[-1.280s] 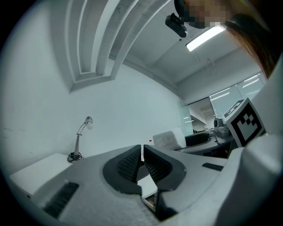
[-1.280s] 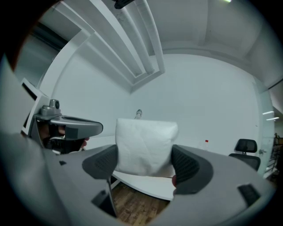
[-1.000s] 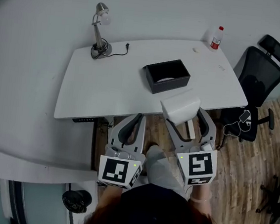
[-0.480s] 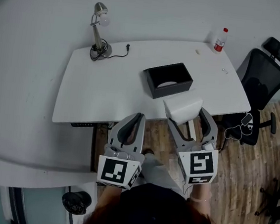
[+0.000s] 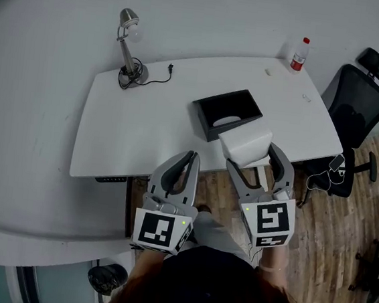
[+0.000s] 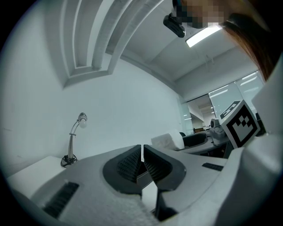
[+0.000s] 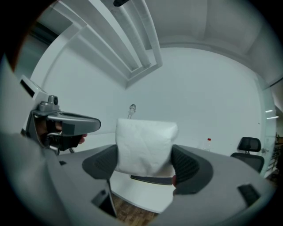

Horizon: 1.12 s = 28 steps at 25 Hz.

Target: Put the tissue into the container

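White tissue (image 5: pixel 245 145) sits squeezed in my right claw (image 5: pixel 251 159), just off the counter's (image 5: pixel 131 128) near edge, ready for the black container (image 5: pixel 202 118); my left claw (image 5: pixel 189 157) is closed, empty.

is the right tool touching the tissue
Touching. The right gripper view shows the tissue clamped in the right tool, whose jaws press against both its sides.
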Motion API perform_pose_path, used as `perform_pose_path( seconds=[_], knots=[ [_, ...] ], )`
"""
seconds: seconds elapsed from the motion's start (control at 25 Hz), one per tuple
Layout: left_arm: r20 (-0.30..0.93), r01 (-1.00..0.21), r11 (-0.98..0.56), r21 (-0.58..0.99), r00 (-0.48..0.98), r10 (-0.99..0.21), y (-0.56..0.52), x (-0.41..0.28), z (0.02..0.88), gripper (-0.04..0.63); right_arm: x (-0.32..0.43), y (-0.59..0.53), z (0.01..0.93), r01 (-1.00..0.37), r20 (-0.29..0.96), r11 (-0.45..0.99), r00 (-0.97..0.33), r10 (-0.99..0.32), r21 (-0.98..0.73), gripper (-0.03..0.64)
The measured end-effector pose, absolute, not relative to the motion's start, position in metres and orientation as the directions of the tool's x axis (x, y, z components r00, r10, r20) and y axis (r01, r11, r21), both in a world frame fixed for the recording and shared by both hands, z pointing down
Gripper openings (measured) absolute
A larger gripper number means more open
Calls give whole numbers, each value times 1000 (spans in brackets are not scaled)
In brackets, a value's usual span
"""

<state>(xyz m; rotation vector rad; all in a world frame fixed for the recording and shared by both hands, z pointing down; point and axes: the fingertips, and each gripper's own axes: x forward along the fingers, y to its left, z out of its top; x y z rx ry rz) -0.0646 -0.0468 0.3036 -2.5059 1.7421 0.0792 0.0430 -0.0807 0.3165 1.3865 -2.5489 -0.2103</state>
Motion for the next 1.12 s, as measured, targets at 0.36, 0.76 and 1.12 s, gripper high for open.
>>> perform_pose_path(
  seconds=[0.36,0.76,1.12],
  knots=[
    [-86,-934,-354,-48,356,-930,-75,-71,306,38,31,-107,320,-808,133,547,-531,-837,217,390],
    [-76,-934,-354,-49,357,-931,-107,-78,307,40,29,-139,326,-818,152,547,-526,-837,180,390],
    [-64,-936,-348,-47,351,-934,-136,-84,310,40,26,-170,332,-819,175,548,-522,-835,170,391]
  ],
)
